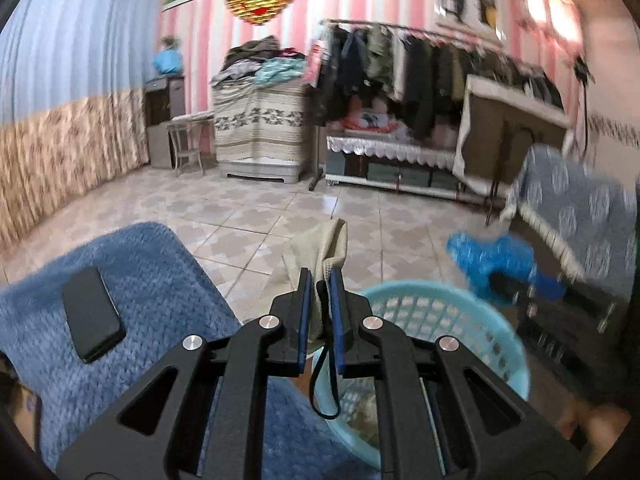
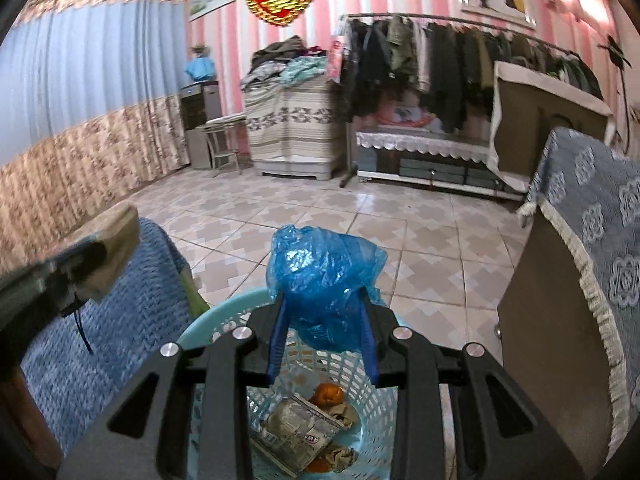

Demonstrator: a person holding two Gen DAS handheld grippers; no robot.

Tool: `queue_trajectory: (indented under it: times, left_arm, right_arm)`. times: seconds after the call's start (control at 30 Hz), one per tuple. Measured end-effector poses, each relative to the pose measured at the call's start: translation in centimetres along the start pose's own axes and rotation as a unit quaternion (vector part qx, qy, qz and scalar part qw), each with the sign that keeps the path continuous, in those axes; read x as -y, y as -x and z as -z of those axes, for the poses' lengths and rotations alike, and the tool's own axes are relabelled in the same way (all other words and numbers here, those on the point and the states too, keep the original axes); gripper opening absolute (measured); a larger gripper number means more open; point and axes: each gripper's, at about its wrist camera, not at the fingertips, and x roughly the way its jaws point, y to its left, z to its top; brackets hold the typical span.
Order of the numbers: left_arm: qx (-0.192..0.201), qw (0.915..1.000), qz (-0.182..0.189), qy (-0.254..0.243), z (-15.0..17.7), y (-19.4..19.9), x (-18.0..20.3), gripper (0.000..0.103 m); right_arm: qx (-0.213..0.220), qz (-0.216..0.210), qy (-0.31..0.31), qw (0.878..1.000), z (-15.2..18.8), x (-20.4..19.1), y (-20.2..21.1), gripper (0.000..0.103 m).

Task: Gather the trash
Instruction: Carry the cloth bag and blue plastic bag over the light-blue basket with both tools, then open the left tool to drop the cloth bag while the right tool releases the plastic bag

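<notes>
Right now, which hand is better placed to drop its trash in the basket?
Right: its fingers hold the blue bag directly above the basket. The left gripper, holding beige cloth, sits over the rim.

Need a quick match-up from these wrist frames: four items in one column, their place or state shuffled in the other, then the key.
Items:
1. blue plastic bag
2. beige cloth
3. black phone
4. crumpled wrapper

States:
A. lying on the blue blanket
B. clamped in the right tongs
C. inside the teal basket
D. clamped in the left tongs

Pairs: 1-B, 2-D, 3-A, 4-C
</notes>
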Motion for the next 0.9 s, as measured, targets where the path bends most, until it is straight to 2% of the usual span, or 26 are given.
queue_trajectory:
  times: [0.1,0.27,0.4,0.57,0.77,0.87,0.9]
  left_arm:
    - [-0.016,0.9993,0.030,0.013,0.3,-0.3,0.6,0.008]
    - [-0.007,0.9994,0.019,-0.027,1.2,-0.4,2.3,0.008]
    - [-0.019,0.9986,0.034,-0.037,2.0,-1.1,3.2,0.008]
    - [-0.012,0.9968,0.059,-0.052,2.2,-1.2,4.4,0.008]
    - [-0.030,0.9951,0.084,-0.043,2.4,-2.8,5.6,0.008]
    - [-0.033,0.9947,0.083,-0.051,2.5,-3.2,6.3,0.011]
    - [-0.035,0.9950,0.079,-0.050,2.6,-3.5,6.5,0.017]
  right_arm:
    - [-0.001,0.015,-0.022,1.000,0.0,0.6,-0.2,0.031]
    - [-0.015,0.035,-0.033,0.999,0.6,1.4,-1.0,0.031]
    - [-0.018,0.049,-0.058,0.997,1.3,2.5,-0.7,0.031]
    - [-0.022,0.049,-0.071,0.996,1.9,2.9,-1.0,0.031]
    - [-0.026,0.050,-0.073,0.996,2.3,3.5,-1.4,0.031]
    - [-0.027,0.050,-0.075,0.996,2.1,3.5,-1.5,0.031]
    - [-0.027,0.050,-0.074,0.996,1.9,3.5,-1.5,0.031]
